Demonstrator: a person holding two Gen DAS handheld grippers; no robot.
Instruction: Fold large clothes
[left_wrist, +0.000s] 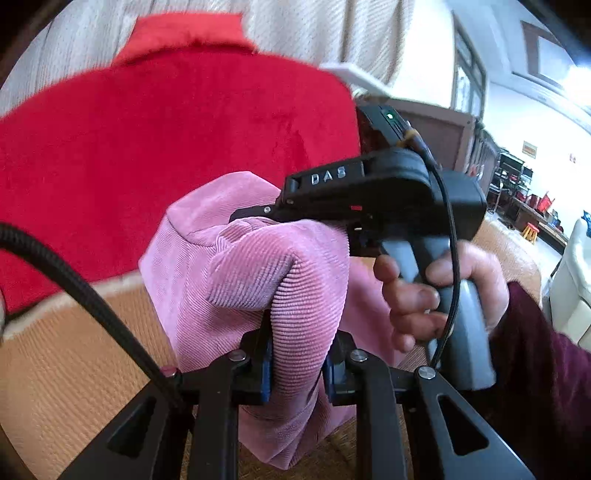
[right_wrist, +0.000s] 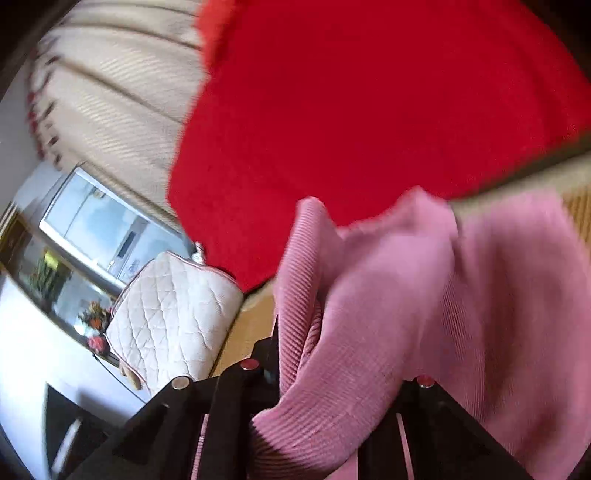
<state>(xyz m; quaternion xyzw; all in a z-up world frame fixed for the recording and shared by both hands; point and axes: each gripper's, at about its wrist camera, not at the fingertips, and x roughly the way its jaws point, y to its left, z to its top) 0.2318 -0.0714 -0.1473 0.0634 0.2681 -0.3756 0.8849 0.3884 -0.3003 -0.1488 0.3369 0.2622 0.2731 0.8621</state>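
A pink corduroy garment is bunched up and lifted above a tan woven surface. My left gripper is shut on a fold of it. My right gripper shows in the left wrist view, held by a hand, with its tip against the same pink cloth. In the right wrist view the pink garment drapes over the right gripper, which is shut on it. The fingertips are hidden by cloth.
A large red cloth lies behind the pink garment, also in the right wrist view. Beige curtains hang behind. A white quilted cushion sits left. A black cable crosses the left wrist view.
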